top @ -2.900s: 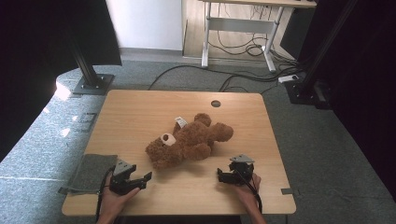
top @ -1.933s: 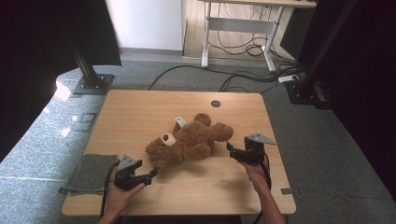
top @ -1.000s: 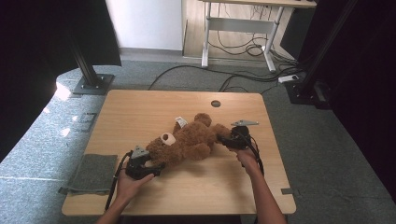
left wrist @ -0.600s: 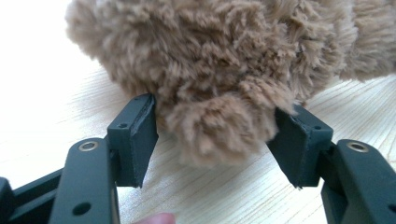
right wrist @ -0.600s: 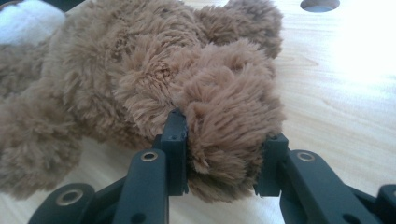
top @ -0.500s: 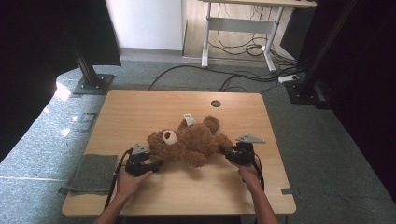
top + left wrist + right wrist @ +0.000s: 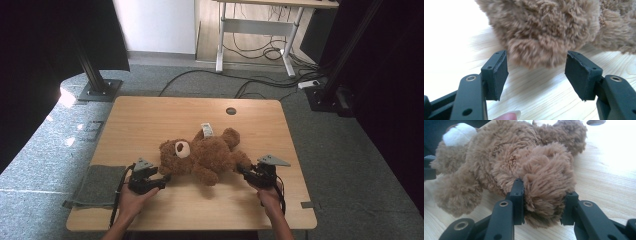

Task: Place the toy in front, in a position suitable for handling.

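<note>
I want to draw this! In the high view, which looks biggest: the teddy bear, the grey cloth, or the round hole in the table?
1. teddy bear
2. grey cloth, a bit smaller; part hangs over the table's edge
3. round hole, by far the smallest

since the first picture you have brought both hands up from the near edge of the light wooden table to the fluffy brown teddy bear. your right gripper went out to the bear's far right side, then came back toward you; its jaws have just been closing and now pinch a furry paw between the pads. your left gripper slid in at the bear's left, its jaws gaping either side of a limb, pads clear of the fur. the bear itself has swung round, head now further left and nearer you.
</note>
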`<state>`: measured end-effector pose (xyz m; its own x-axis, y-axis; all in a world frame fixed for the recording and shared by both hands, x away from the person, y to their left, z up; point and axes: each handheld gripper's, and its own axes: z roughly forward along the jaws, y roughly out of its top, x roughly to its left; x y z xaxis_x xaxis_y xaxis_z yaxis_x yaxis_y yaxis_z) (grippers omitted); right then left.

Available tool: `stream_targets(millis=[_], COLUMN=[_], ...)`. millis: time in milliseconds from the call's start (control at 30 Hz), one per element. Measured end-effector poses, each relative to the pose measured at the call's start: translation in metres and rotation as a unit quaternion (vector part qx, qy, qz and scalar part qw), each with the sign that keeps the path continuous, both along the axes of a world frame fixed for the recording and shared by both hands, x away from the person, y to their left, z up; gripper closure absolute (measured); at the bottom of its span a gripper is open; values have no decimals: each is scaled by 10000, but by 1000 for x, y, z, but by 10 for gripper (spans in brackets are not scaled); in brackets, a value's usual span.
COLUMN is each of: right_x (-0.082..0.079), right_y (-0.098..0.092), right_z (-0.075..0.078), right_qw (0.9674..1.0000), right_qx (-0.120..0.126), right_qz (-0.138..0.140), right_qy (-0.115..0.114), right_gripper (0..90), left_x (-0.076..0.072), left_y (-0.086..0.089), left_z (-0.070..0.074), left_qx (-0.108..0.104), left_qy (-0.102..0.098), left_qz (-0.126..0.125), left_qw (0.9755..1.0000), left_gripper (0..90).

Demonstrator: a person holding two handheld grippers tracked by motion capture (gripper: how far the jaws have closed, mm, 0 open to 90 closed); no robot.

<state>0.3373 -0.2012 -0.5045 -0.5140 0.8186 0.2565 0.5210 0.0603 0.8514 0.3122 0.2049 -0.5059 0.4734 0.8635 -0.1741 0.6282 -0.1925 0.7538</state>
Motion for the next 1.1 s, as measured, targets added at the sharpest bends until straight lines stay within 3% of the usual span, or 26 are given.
stream_targets(millis=[133,233,333,367,533,700,800,1000,1067,1100], right_x=[-1,0,1,2,-1,-2,-2,-2,-2,-2], right_y=[0,-3,-4,-6,-9,-11,-9,-8,-8,-7], right_z=[-2,-6,-8,-9,-8,-9,-9,-12,-13,-13], right_qw=[10000,9999,9997,9993,9986,9984,9986,9986,9986,9987], right_qx=[31,82,155,287,304,370,346,318,320,307], right_qz=[-2,-116,-182,-221,-398,-372,-363,-389,-385,-378], right_qy=[0,-59,-88,-81,-185,-207,-188,-156,-149,-142], right_gripper=[617,516,461,383,266,259,259,256,256,256], left_x=[-7,-11,-12,-13,-17,-16,-16,-15,-15,-14], left_y=[9,18,21,23,39,59,68,95,98,103], left_z=[6,10,12,12,18,20,20,10,9,5], left_qx=[113,193,200,181,237,438,413,738,762,803], left_qy=[-103,-98,-5,10,18,-45,24,131,158,211], left_qz=[80,259,254,278,358,670,753,1198,1247,1389], left_qw=[9999,9994,9995,9994,9991,9968,9963,9900,9891,9868], left_gripper=[349,322,292,283,277,250,227,190,186,167])
